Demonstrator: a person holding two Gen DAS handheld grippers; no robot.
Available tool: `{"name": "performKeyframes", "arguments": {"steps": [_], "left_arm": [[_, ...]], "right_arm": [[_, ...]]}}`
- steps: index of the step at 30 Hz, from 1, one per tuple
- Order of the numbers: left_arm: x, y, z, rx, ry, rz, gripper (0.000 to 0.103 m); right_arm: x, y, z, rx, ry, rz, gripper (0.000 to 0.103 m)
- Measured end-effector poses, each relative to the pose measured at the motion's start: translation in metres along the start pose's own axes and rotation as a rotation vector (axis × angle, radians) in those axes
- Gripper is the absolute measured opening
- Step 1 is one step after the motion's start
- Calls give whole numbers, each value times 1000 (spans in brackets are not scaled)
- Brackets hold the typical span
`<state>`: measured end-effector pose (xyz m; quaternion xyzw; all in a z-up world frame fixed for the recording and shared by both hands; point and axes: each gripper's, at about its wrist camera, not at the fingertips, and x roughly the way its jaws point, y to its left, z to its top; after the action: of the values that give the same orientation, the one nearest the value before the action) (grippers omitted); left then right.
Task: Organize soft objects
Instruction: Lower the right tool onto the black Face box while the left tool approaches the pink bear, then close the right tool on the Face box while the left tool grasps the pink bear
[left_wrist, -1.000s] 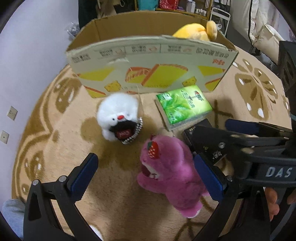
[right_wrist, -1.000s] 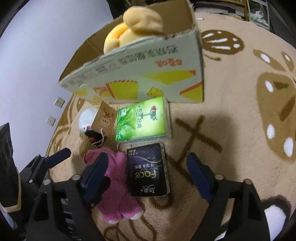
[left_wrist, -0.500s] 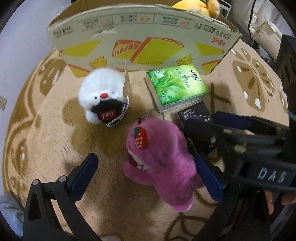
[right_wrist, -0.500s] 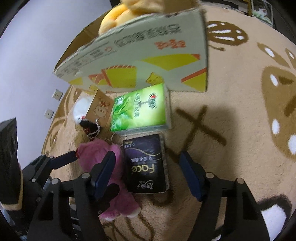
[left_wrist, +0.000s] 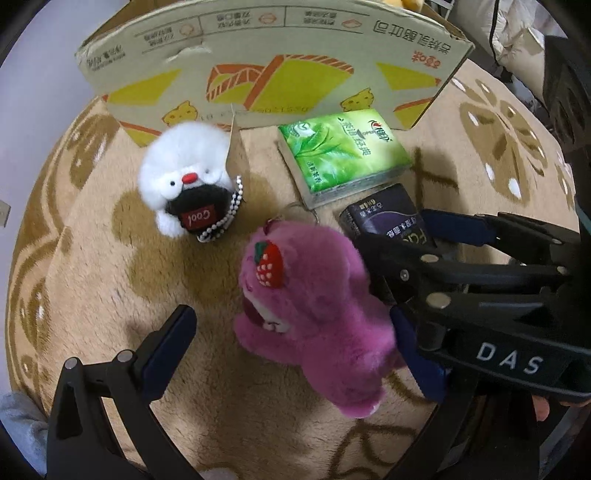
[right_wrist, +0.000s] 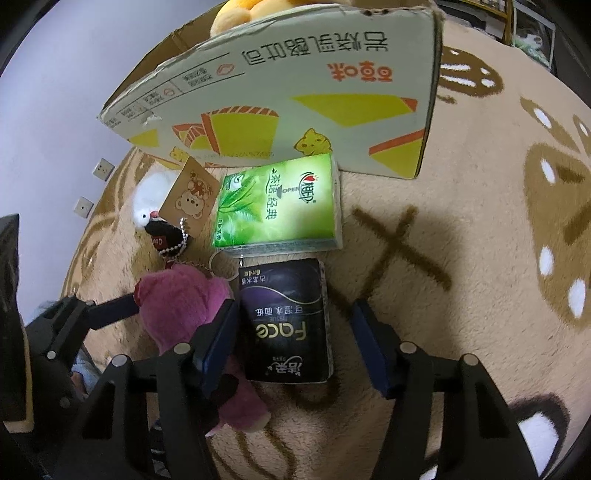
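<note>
Now the right gripper (right_wrist: 293, 341), its jaws just closing, straddles the black tissue pack (right_wrist: 286, 319) without pressing it; the left gripper (left_wrist: 291, 349) stands open around the pink bear (left_wrist: 314, 317). Only a yellow toy (right_wrist: 251, 11) (partly hidden) sits in the box (right_wrist: 280, 88); the white toy (left_wrist: 184, 177) and green pack (left_wrist: 343, 151) wait on the rug (left_wrist: 99, 280).

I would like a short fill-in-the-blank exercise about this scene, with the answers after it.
1. The pink bear has a red ____ on its head.
2. The green tissue pack lies between the box and the ____ tissue pack.
3. The red label on the white plush reads ____.
4. The right gripper straddles the ____ pack.

Answers: strawberry; black; Cool; black
</note>
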<state>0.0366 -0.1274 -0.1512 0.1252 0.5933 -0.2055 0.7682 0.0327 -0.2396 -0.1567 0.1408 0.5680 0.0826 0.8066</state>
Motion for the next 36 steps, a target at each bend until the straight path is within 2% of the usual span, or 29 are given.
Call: {"name": "performKeyframes", "arguments": {"steps": [8,10,11,19,22,24,31,36], "left_arm": [[3,-3,-3,3,-5,1,103],[4,-2,-5,1,-3,-2,102],[4,-2,-5,2,-2,-2,101],[2,-4,-12,-3,-19,0,95],[-1,-7,-15,1,-31,11,89],[-3,-10,-16,10,-42,6,76],[-18,-19,-21,40,-100,45,71],[-32,-17,-30,37,-157,110,71]], "right_arm": [[2,-2,-2,13,-7,13,66],[2,-1,-2,-4,-9,-6,59],[2,-1,-2,-11,-9,-16,51],[-9,-5,-4,7,-26,-4,50],[-18,-11,-6,24,-38,10,50],[-22,-13,-7,31,-48,16,50],[-45,-24,-12,67,-101,41,50],[-63,-26,-14,72,-158,60,50]]}}
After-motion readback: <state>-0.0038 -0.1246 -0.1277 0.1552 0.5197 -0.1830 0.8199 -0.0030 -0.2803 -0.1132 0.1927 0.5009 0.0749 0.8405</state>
